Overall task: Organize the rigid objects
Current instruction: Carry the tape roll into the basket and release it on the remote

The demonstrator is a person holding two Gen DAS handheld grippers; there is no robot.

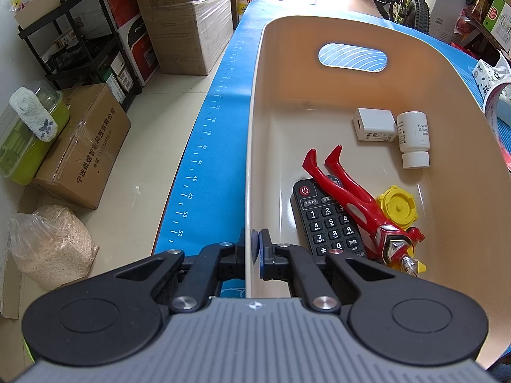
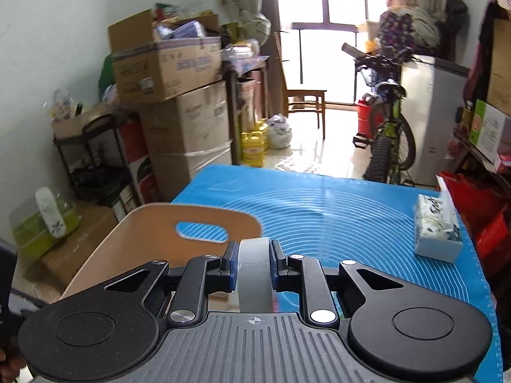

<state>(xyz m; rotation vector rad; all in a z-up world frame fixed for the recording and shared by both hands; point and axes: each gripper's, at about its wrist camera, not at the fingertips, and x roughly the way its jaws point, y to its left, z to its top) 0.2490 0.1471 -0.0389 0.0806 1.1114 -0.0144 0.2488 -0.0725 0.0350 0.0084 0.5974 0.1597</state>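
Observation:
A beige bin (image 1: 255,102) stands on the blue mat (image 1: 217,127). My left gripper (image 1: 254,245) is shut on the bin's near left wall, one finger inside and one outside. In the bin lie a black remote (image 1: 325,220), a red toy figure (image 1: 357,204), a yellow cap (image 1: 397,206), a white charger cube (image 1: 375,124) and a white bottle (image 1: 413,138). My right gripper (image 2: 254,261) is shut on a grey roll of tape (image 2: 254,274), held upright above the mat (image 2: 335,210), just right of the bin (image 2: 153,223).
A tissue pack (image 2: 437,229) sits at the mat's right side. Beyond the table's left edge are stacked cardboard boxes (image 2: 185,121), a black shelf rack (image 1: 76,41) and a green container (image 1: 28,140). A bicycle (image 2: 386,134) stands past the far edge.

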